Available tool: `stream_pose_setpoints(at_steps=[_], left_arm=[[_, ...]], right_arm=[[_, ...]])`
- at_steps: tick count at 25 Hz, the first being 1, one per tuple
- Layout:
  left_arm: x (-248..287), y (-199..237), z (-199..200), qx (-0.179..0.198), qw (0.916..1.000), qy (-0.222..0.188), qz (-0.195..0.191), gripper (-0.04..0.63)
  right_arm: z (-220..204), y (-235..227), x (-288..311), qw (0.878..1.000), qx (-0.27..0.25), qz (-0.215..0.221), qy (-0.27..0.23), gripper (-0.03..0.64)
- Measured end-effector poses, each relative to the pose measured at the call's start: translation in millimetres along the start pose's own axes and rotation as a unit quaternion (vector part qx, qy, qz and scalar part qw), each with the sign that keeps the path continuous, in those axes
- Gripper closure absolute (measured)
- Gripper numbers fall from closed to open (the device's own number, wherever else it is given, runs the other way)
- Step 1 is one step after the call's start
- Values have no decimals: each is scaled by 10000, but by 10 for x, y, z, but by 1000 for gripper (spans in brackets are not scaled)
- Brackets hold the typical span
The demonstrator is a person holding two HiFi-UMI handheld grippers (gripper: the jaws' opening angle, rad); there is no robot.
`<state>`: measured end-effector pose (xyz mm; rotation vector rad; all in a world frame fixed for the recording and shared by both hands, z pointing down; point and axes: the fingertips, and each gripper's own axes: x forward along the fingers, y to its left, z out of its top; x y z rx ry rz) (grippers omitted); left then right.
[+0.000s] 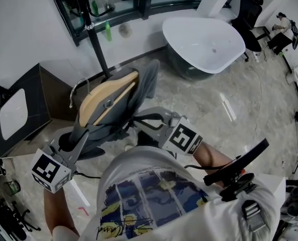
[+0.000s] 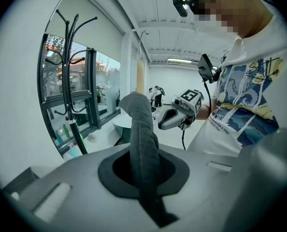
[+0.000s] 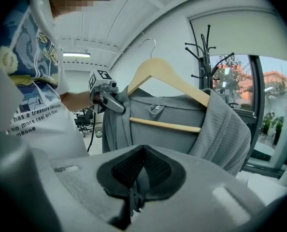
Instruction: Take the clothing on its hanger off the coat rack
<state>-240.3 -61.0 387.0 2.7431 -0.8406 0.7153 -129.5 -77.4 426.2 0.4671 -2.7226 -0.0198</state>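
Observation:
A grey garment [image 1: 141, 84] hangs on a wooden hanger [image 1: 106, 97] held in the air in front of me. The hanger's metal hook [image 3: 148, 43] is free, apart from the black coat rack [image 1: 96, 44], which stands behind it by the window. My left gripper [image 2: 143, 170] is shut on a thick fold of the grey garment [image 2: 142, 129] at one side. My right gripper [image 3: 139, 175] is shut with a thin strip of the same grey cloth between its pads, below the hanger's bar [image 3: 165, 124]. In the head view the left gripper [image 1: 81, 143] and right gripper [image 1: 141, 119] flank the garment.
A white bathtub [image 1: 204, 44] stands on the marble floor at the far right. A dark cabinet [image 1: 23, 109] sits at the left beside the rack's base. Green bottles [image 1: 108, 31] stand on the window sill. A black office chair [image 1: 249, 14] is at the back right.

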Motion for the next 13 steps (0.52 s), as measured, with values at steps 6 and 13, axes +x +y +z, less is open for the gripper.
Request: stream_pose_setpoints(at_steps=[6, 13], left_arm=[[31, 58, -60, -109, 9999, -8, -92, 598], [54, 277, -114, -138, 9999, -37, -39, 598]], right_arm=[[-1, -39, 100, 10000, -5, 27, 51, 615], [37, -168, 267, 10000, -44, 27, 60, 615]])
